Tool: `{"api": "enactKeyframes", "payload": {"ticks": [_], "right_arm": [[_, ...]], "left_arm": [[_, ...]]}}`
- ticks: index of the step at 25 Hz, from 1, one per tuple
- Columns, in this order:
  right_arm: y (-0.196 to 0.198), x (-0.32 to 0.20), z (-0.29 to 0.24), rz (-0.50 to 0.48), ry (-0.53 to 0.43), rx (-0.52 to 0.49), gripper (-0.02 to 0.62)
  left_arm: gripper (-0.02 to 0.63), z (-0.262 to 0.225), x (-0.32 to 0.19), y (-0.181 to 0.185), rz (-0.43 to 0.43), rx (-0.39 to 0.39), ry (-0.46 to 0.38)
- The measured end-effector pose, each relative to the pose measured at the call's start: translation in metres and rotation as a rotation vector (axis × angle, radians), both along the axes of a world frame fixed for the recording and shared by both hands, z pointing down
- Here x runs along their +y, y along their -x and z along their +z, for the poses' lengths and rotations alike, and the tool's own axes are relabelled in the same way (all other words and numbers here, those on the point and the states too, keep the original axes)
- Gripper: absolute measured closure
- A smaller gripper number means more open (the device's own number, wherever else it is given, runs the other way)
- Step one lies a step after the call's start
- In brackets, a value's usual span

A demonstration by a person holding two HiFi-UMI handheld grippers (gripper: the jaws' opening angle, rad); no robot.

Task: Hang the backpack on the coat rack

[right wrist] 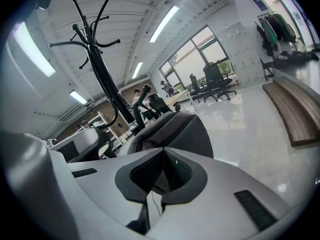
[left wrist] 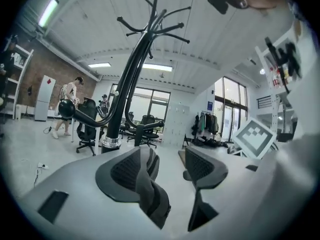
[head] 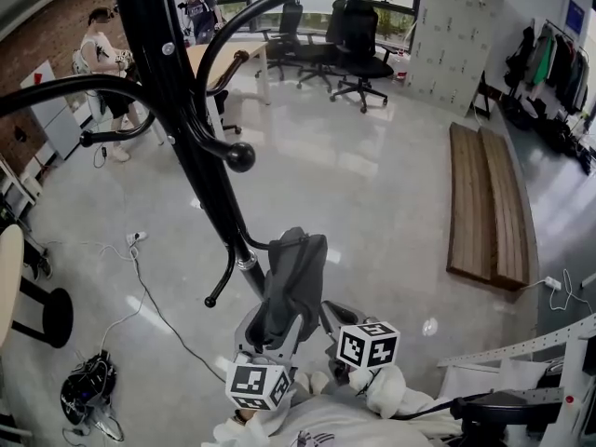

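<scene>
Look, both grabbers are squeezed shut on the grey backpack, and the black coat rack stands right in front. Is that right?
Not quite. Only the right gripper is squeezed shut on the grey backpack. The left gripper view shows the left gripper with jaws apart, a backpack strap just lying against one pad. The black coat rack does stand right in front.

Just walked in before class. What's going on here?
A person holds a gripper in each hand beside the coat rack. The right gripper is shut on the grey backpack, held up by the pole. The left gripper is open, a strap lying against one of its fingers. Whether the backpack hangs on a hook is unclear.
</scene>
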State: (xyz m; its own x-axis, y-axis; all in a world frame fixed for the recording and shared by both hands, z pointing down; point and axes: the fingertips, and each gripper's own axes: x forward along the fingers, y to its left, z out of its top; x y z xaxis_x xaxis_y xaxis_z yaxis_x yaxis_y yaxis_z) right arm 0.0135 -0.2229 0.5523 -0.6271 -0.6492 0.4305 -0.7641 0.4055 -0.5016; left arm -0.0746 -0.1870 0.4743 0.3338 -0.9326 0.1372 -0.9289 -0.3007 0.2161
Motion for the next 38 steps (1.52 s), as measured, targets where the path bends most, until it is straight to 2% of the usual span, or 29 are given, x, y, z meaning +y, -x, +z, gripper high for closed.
{"api": "enactKeyframes", "payload": {"ticks": [1,3,6,9,15,21,24,31,35,38], "right_arm": [[0.0,0.002,0.001,-0.003,0.003,-0.001,0.583],[0.0,0.005,0.002,-0.007,0.007,-0.003,0.583],[-0.003,0.007,0.003,-0.011,0.005,-0.001,0.583],[-0.007,0.01,0.002,-0.02,-0.018,0.016,0.583],[-0.006,0.018,0.0,-0.049,-0.051,0.026,0.583],[0.008,0.027,-0.004,-0.064,-0.074,-0.037,0.583],[0.012,0.035,-0.008,-0.064,-0.099,-0.027,0.583],[0.016,0.057,-0.015,-0.006,-0.117,-0.024,0.583],[0.025,0.08,-0.013,0.028,-0.113,-0.006,0.583],[0.026,0.103,-0.01,0.053,-0.111,0.006,0.583]], "left_arm": [[0.346,-0.002,0.001,0.0,-0.008,0.005,-0.004],[0.465,-0.003,0.001,0.002,-0.035,-0.001,-0.001],[0.507,0.002,0.0,0.005,-0.067,0.009,0.021],[0.584,0.009,0.0,0.011,-0.111,0.011,0.053],[0.603,0.019,0.009,0.012,-0.128,0.036,0.111],[0.603,0.032,0.018,0.014,-0.125,0.09,0.188],[0.603,0.034,0.023,0.016,-0.124,0.095,0.2],[0.603,0.034,0.039,0.011,-0.037,0.068,0.228],[0.603,0.043,0.062,0.016,0.032,0.073,0.269],[0.603,0.049,0.081,0.021,0.053,0.071,0.277]]}}
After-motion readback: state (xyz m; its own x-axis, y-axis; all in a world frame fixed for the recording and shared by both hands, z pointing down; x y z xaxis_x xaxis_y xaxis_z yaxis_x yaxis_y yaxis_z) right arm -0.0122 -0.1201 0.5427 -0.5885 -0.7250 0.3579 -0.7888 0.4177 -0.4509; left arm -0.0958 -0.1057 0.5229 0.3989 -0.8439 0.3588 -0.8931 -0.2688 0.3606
